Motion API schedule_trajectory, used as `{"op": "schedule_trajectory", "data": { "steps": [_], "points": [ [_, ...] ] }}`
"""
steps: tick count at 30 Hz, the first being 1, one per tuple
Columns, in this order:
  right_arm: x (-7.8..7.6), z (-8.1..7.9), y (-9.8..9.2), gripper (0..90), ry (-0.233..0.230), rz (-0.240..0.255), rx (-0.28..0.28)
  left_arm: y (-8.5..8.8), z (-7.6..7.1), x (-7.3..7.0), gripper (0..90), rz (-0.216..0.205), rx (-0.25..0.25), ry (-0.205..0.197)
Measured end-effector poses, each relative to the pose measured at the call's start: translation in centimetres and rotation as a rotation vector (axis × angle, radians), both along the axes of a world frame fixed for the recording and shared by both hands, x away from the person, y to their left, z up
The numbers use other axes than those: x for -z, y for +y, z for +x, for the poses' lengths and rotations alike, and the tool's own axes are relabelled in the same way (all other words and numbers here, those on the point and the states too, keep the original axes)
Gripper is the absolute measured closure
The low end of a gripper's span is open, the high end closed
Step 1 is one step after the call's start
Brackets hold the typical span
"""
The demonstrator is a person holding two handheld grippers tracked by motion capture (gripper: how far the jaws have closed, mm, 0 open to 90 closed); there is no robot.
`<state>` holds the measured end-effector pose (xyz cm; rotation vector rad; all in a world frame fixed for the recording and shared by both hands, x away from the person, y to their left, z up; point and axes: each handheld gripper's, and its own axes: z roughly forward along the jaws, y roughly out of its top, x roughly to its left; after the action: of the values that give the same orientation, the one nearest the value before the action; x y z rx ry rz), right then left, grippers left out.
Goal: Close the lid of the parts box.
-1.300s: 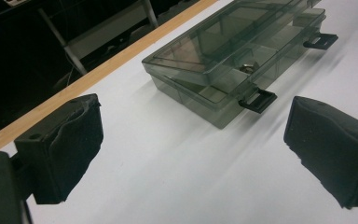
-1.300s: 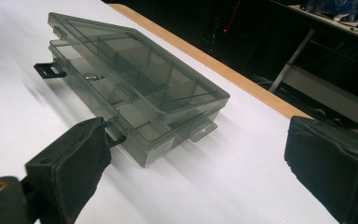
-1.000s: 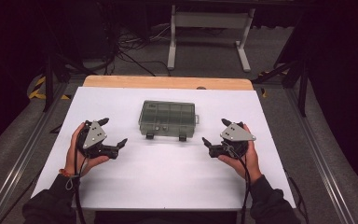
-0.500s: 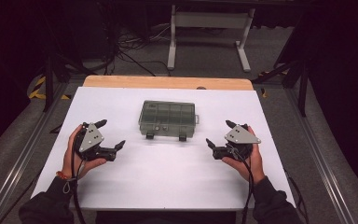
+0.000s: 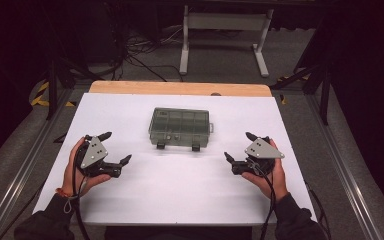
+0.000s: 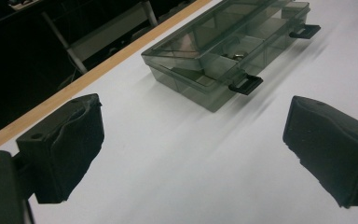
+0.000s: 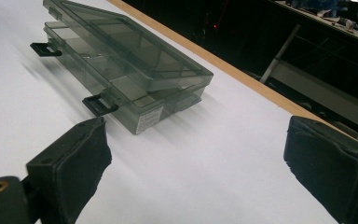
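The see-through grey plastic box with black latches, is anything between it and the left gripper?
No. In the high view, bare white tabletop separates the left gripper from the box.

white table (image 5: pixel 180 200), grey compartment box (image 5: pixel 180 127) on it

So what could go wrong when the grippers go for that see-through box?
The box looks light and sits on a smooth white table, so a push from just the left gripper or the right gripper might slide it. Its two black latches stick out and are small, so wide open jaws could slip off them.
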<state>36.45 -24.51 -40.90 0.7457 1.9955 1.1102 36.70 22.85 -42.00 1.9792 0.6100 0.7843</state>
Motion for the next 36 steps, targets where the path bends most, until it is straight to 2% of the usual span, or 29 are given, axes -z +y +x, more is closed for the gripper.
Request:
{"op": "schedule_trajectory", "data": {
  "steps": [8,36],
  "points": [
    [0.2,-0.9,-0.7,6.9,-0.007,-0.001,0.012,0.0,-0.6,0.2,5.7,0.007,0.004,-0.002],
    [1.8,-3.0,-2.2,6.4,-0.005,-0.013,0.026,0.8,-2.5,1.8,5.5,0.027,0.016,0.046]
  ]
}}
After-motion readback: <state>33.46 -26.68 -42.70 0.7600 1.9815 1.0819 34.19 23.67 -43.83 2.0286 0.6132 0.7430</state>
